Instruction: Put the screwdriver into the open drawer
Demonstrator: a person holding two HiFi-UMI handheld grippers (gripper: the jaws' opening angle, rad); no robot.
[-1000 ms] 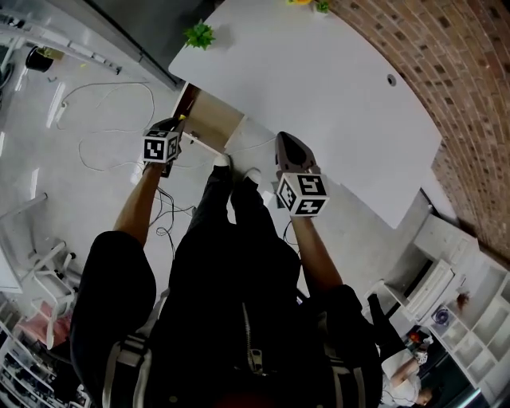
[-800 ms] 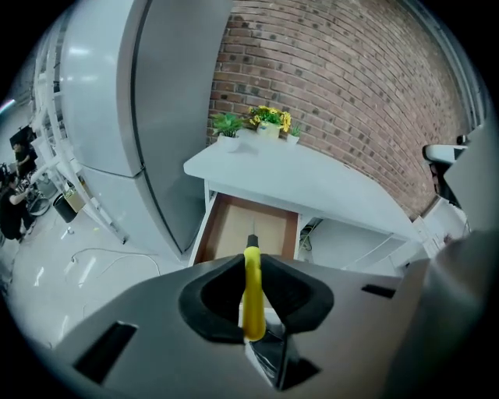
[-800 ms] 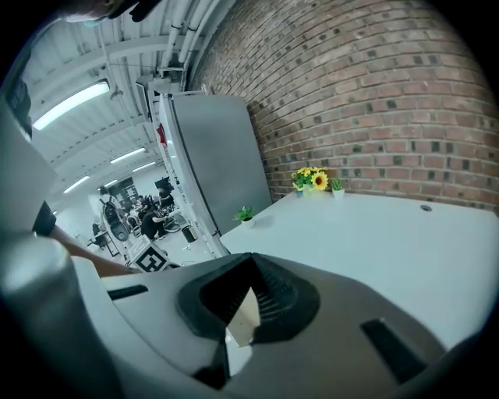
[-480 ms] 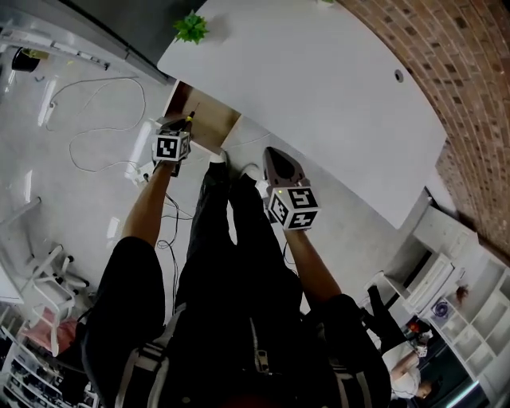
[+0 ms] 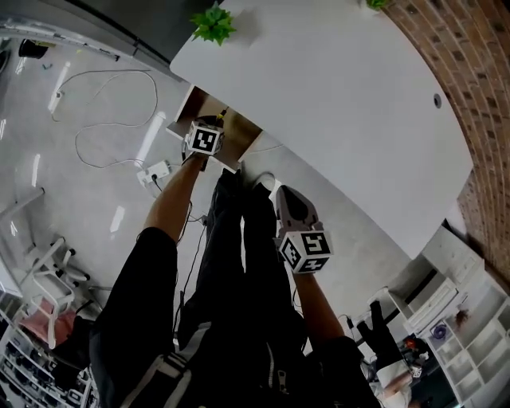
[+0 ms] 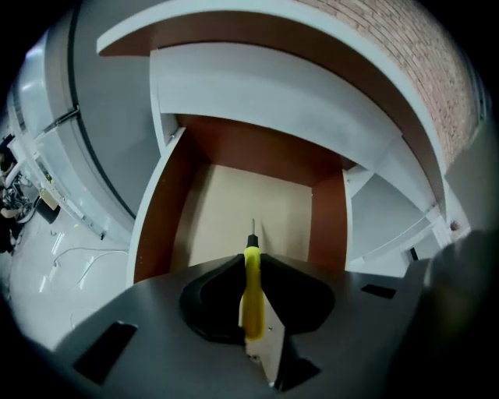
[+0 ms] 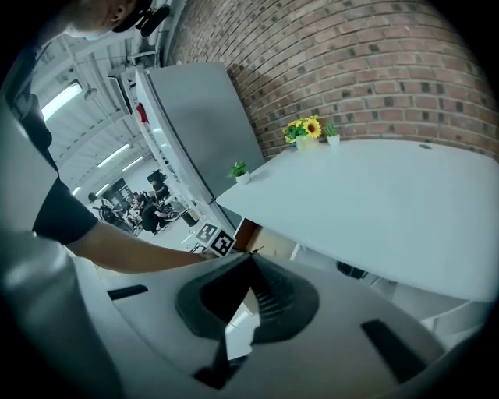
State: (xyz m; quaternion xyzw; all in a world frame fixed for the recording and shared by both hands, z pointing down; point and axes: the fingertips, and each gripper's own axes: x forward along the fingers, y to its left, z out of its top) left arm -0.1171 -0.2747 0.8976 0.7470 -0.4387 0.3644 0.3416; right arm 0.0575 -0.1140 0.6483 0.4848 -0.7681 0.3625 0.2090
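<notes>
The yellow-handled screwdriver [image 6: 251,290] is clamped between the jaws of my left gripper [image 6: 251,263], its thin metal tip pointing forward and down. Beneath it lies the open drawer [image 6: 234,204], with a tan floor, brown side walls and nothing visible inside. In the head view my left gripper [image 5: 213,121] hangs over the open drawer [image 5: 236,140] under the white desk's edge, the screwdriver's [image 5: 222,114] yellow end just showing. My right gripper [image 5: 284,194] hovers apart above the person's legs, jaws together and empty. In its own view the right gripper [image 7: 251,259] faces the desk.
A white desk [image 5: 335,88] overhangs the drawer, with a small potted plant [image 5: 212,24] on its far corner. Loose cables [image 5: 103,119] and a power strip [image 5: 155,171] lie on the floor left of the drawer. A brick wall [image 5: 470,64] runs behind the desk.
My left gripper has come down and forward with the screwdriver until it is over the drawer's opening. The right gripper has sunk lower and closer to the body.
</notes>
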